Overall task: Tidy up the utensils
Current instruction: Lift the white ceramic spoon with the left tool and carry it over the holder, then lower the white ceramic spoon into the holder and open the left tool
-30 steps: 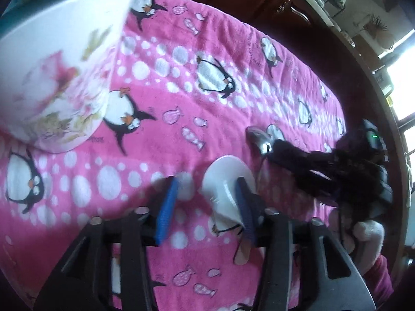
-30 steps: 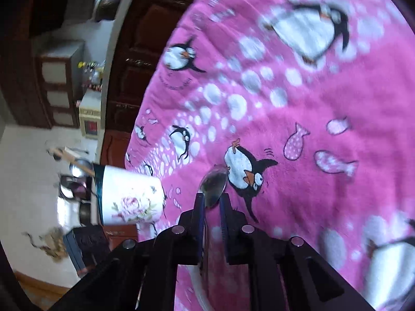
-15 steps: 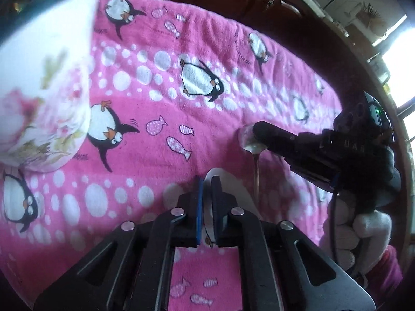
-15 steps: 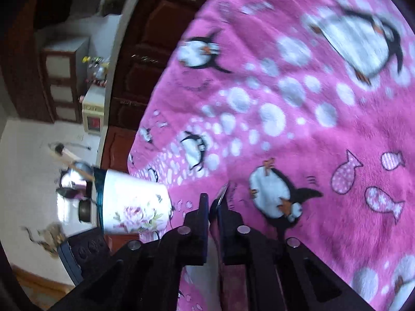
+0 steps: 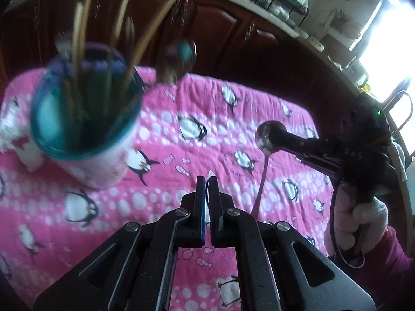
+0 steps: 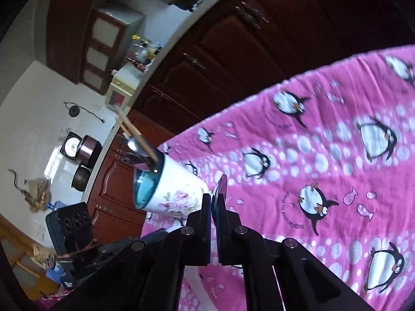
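A white floral cup (image 5: 85, 140) with a teal inside stands on the pink penguin cloth and holds chopsticks (image 5: 83, 26) and a spoon. It also shows in the right wrist view (image 6: 168, 191). My left gripper (image 5: 207, 181) is shut on a white spoon (image 5: 214, 178), lifted above the cloth, right of the cup. My right gripper (image 5: 272, 140) is shut on a metal spoon (image 5: 264, 160) whose handle hangs down. In the right wrist view that gripper (image 6: 214, 197) holds the spoon bowl (image 6: 220, 185) edge-on.
The pink penguin cloth (image 5: 233, 129) covers the table. Dark wooden cabinets (image 5: 220, 39) stand behind it. A counter with pots and a scale (image 6: 77, 147) lies beyond the cup in the right wrist view.
My left gripper closed on the white spoon and lifted it off the cloth. My right gripper also rose with the metal spoon. The cup's open top is now in view.
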`<state>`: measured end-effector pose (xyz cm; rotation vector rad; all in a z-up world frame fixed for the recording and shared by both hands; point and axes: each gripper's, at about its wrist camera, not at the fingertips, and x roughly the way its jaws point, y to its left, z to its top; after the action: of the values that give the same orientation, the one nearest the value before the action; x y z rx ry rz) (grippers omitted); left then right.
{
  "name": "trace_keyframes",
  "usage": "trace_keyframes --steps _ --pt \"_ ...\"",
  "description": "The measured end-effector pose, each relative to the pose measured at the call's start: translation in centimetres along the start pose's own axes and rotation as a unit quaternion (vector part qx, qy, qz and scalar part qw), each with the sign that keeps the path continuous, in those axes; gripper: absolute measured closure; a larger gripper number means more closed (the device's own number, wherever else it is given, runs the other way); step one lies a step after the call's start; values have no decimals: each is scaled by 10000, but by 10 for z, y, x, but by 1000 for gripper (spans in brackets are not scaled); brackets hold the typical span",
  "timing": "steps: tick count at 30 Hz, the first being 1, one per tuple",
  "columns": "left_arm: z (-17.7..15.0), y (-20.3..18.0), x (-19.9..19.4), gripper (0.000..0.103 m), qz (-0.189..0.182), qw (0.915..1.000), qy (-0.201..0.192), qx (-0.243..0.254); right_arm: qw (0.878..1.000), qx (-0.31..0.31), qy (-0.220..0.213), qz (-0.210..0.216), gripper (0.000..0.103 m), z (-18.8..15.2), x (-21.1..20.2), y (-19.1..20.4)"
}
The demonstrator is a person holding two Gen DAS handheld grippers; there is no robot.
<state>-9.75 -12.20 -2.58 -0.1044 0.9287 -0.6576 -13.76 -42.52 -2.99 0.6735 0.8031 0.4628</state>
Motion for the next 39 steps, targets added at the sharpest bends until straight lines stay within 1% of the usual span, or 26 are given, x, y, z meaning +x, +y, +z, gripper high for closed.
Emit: trace_keyframes --steps 3,7,10,13,15,19,23,28,33,39 --pt "4 2 -26 102 85 9997 -226 27 9998 -144 -59 127 101 1 -8 18" --pt "12 10 -63 102 220 9980 -580 79 9982 -358 -110 462 101 5 -13 51" --pt "22 22 -91 102 409 9954 -863 62 9961 -510 -148 712 101 10 -13 78" --pt "34 39 -112 102 621 9920 -1102 -11 9933 -632 -161 953 101 18 -7 103" --pt "39 50 -122 102 744 9898 -1208 -86 9920 -703 -160 1032 101 23 0 118" --pt "57 73 -138 102 1085 9829 -1478 -192 9893 -834 -193 1186 101 35 17 146" --pt "75 93 -141 102 1400 9762 -1638 -253 9879 -977 -218 1185 101 42 35 167" --pt "83 106 -133 102 1755 9692 -1726 -110 9876 -1038 -221 1159 101 51 60 179" --pt "88 112 -122 102 1856 9674 -1719 -66 9871 -1047 -258 1184 101 58 79 179" --pt "93 115 -111 102 1940 9661 -1704 -23 9877 -1138 -309 1029 101 63 95 181"
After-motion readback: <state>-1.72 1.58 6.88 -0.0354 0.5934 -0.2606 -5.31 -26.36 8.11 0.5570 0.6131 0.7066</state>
